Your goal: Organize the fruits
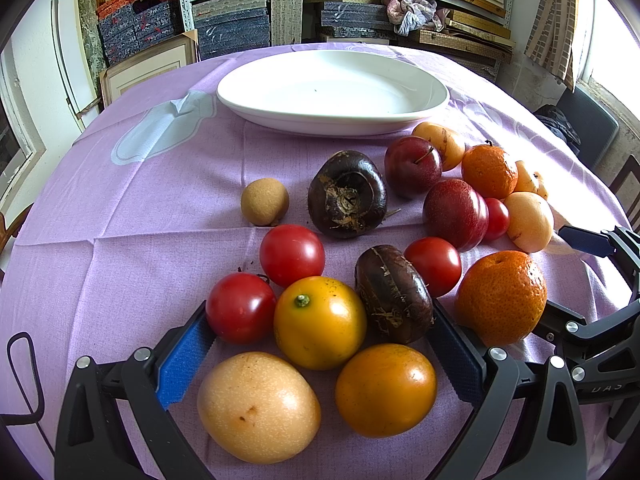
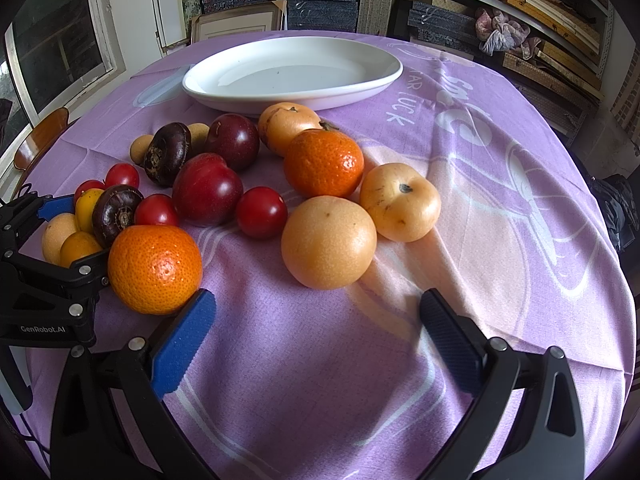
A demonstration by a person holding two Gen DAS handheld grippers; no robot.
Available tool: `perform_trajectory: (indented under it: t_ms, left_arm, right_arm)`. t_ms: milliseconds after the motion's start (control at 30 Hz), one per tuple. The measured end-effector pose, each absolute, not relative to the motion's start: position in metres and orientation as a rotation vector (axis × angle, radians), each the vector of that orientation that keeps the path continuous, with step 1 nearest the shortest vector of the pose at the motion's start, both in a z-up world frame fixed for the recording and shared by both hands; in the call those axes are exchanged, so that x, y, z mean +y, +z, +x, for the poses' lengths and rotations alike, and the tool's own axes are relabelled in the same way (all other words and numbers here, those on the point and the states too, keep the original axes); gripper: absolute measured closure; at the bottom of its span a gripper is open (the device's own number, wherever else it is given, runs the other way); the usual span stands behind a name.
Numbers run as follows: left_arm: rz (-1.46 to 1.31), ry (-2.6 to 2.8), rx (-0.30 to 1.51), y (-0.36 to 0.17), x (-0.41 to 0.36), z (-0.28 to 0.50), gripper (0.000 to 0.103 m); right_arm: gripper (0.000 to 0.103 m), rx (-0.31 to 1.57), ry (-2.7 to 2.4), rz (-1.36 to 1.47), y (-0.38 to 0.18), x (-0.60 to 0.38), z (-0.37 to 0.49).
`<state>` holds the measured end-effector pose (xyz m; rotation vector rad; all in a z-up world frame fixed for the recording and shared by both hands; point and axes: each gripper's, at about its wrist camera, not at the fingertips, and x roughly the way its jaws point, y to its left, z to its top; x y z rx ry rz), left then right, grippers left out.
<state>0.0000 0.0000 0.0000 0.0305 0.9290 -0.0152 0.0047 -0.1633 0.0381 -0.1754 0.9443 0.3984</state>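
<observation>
Left gripper [image 1: 320,344] is wide apart, empty, low over the near cluster: yellow tomato [image 1: 320,322] and a dark water chestnut [image 1: 394,294] sit between its pads, a red tomato [image 1: 240,307] touches the blue left pad. Right gripper [image 2: 316,320] is also wide and empty, over bare cloth, with a pale round fruit [image 2: 329,242] just ahead and a mandarin [image 2: 155,269] touching its blue pad.

Handling, as I judge it:
- Tomatoes: smooth, glossy, thin skin. Likely slippery and easy to bruise; take across the equator, light squeeze.
- Mandarins: pebbled peel gives grip, soft underneath. Forgiving.
- Plums [image 2: 207,189]: firm but slick, roll freely.
- Water chestnuts: hard, flattened; grip across the flat faces.
- Small tan fruit [image 1: 265,201], probably longan, hard to tell at this size: light, sits apart, the easiest single pick.

Everything is crowded and touching, so closing on one will nudge its neighbours.

White oval plate [image 1: 332,118] is empty, at the far side, just beyond the fruit.

Surface: purple tablecloth [image 2: 320,380] with creases, soft, on a round table; round fruit can roll. Behind: shelves of stacked boxes [image 1: 236,24], a window at one side.
</observation>
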Motion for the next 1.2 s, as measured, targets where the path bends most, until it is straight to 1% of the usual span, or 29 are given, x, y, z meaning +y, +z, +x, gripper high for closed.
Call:
perform_trajectory:
  t_ms: [733,933,1200]
  left_arm:
    - [0.047,-0.044,0.934,-0.004,0.001,0.002,0.003]
    - [0.089,-0.126,0.934,-0.010,0.029,-0.016,0.003]
    - [0.115,-0.184,0.924,-0.012,0.027,-0.029,0.003]
  right_arm:
    - [0.004,0.941,0.436,-0.193,0.039,-0.165,0.003]
    - [0.004,0.935,0.490,-0.221,0.038,-0.183,-0.007]
    - [0.004,0.934,0.498,-0.225,0.039,-0.187,-0.014]
